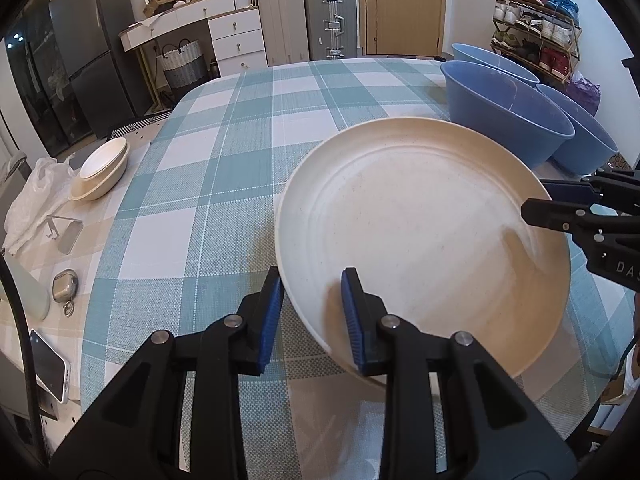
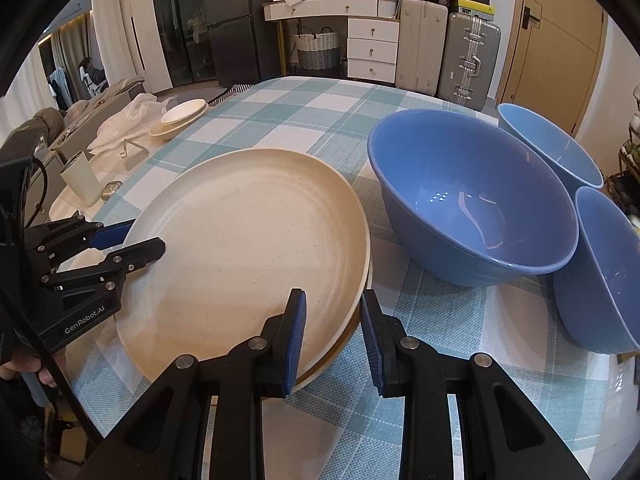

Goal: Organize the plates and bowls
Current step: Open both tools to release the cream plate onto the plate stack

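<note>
A large cream plate [image 1: 420, 232] lies on a second cream plate on the checked tablecloth; the stack also shows in the right wrist view [image 2: 248, 240]. My left gripper [image 1: 312, 320] is open, its jaws straddling the plate's near left rim. My right gripper [image 2: 332, 332] is open, its jaws straddling the plates' right rim; it shows at the right edge of the left wrist view [image 1: 548, 204]. Three blue bowls [image 2: 472, 200] stand right of the plates. Two small cream dishes [image 1: 102, 168] are stacked at the table's left.
At the table's left edge lie a white plastic bag [image 1: 36, 200], a metal stand [image 1: 66, 232], a small metal case [image 1: 65, 286], a pale cup [image 2: 82, 180] and a phone [image 1: 50, 366]. Suitcases, drawers and a fridge stand beyond the table [image 1: 248, 152].
</note>
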Motion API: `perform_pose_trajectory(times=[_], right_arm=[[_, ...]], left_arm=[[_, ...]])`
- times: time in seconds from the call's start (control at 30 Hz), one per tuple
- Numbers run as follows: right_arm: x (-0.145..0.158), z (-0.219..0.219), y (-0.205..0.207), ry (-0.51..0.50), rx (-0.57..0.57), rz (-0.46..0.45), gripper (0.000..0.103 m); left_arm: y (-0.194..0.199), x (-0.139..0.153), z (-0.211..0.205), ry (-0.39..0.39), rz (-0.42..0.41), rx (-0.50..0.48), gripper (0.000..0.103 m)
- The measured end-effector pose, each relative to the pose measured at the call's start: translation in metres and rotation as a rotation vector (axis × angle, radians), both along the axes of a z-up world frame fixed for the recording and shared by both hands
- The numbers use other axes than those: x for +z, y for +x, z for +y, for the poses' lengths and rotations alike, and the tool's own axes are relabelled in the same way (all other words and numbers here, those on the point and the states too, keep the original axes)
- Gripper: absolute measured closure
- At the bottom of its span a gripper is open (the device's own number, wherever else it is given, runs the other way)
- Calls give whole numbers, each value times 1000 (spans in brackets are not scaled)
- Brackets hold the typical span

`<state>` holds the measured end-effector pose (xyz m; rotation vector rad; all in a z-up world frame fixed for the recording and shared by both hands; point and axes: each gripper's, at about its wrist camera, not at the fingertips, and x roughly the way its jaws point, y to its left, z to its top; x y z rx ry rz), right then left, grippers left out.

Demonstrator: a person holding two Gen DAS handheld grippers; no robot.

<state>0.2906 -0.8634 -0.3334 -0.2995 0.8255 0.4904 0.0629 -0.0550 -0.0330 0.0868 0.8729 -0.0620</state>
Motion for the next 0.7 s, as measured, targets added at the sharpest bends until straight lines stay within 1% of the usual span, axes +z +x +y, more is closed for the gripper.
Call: perform_pose_trajectory(times=[0.13, 0.27, 0.33, 0.47, 0.57, 0.67, 0.7], right_arm=[[-1, 0, -1, -12, 2, -11, 74], [-3, -1, -1, -15, -3, -3, 74], [-4, -3, 0, -12, -4, 4, 74], [-3, -6, 2, 8, -6, 19, 74], [-2, -5, 3, 4, 0, 22, 73], [-2, -5, 4, 0, 8, 29, 70], [-1, -4, 4, 5, 12, 35, 66]], left_arm=[[0, 0, 0, -1, 1, -1, 75], [1, 0, 1, -10, 8, 1, 72], [2, 0, 1, -32, 16, -2, 65], [5, 0, 0, -46, 31, -10, 58], [6, 1, 0, -58, 40, -16, 54], [6, 4, 1, -79, 42, -17, 47], [6, 6, 1, -82, 39, -15, 42]])
